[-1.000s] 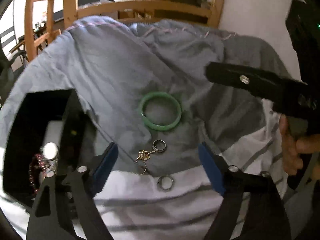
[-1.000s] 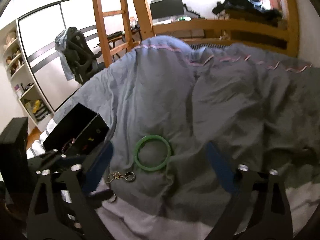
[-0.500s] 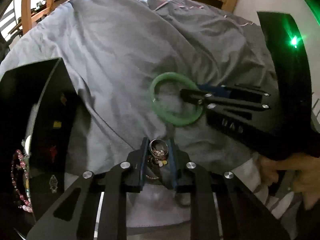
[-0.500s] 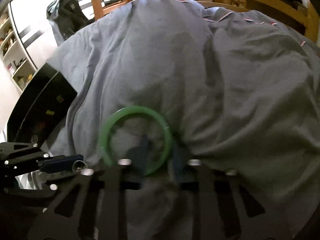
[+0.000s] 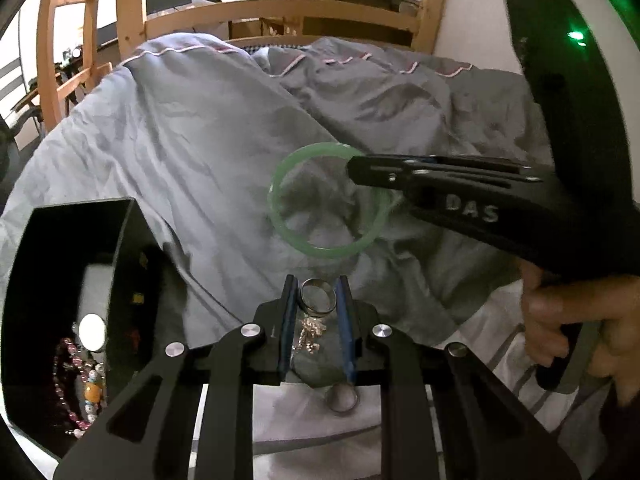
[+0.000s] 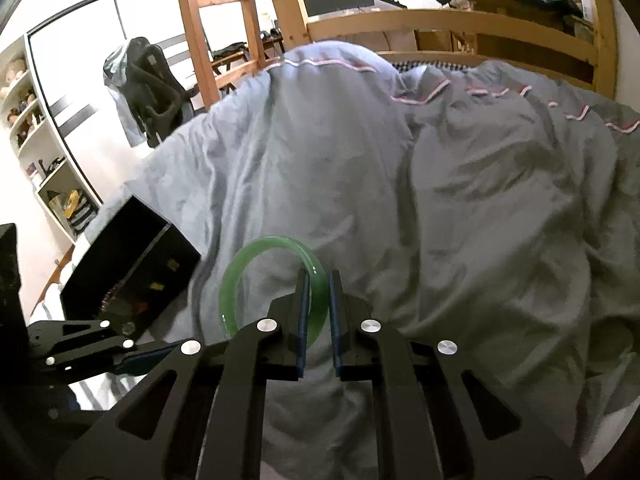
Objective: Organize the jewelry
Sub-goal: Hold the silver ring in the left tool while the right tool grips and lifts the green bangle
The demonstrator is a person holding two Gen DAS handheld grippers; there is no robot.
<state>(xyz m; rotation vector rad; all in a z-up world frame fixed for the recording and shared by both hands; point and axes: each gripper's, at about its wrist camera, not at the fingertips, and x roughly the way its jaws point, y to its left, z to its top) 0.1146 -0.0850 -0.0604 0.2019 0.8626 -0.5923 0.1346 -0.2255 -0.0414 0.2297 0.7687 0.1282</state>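
My left gripper (image 5: 316, 286) is shut on a silver ring (image 5: 317, 301), lifted above the bed, with a small gold chain (image 5: 308, 336) hanging below it. A second silver ring (image 5: 341, 398) lies on the white striped sheet under the left gripper. My right gripper (image 6: 317, 280) is shut on the rim of a green bangle (image 6: 240, 280) and holds it off the grey duvet; the bangle also shows in the left wrist view (image 5: 288, 236). An open black jewelry box (image 5: 76, 280) with beaded bracelets (image 5: 86, 392) inside stands at the left; it shows in the right wrist view (image 6: 128, 264) too.
The rumpled grey duvet (image 6: 440, 220) covers the bed. A wooden bed frame (image 6: 460, 24) and ladder (image 6: 208, 32) stand behind. An office chair (image 6: 148, 92) and shelves (image 6: 36, 152) are at the far left. A hand (image 5: 572, 324) holds the right gripper.
Both grippers closed and lifted: the left took the silver ring with the gold chain, the right took the green bangle, which now hangs above the duvet.
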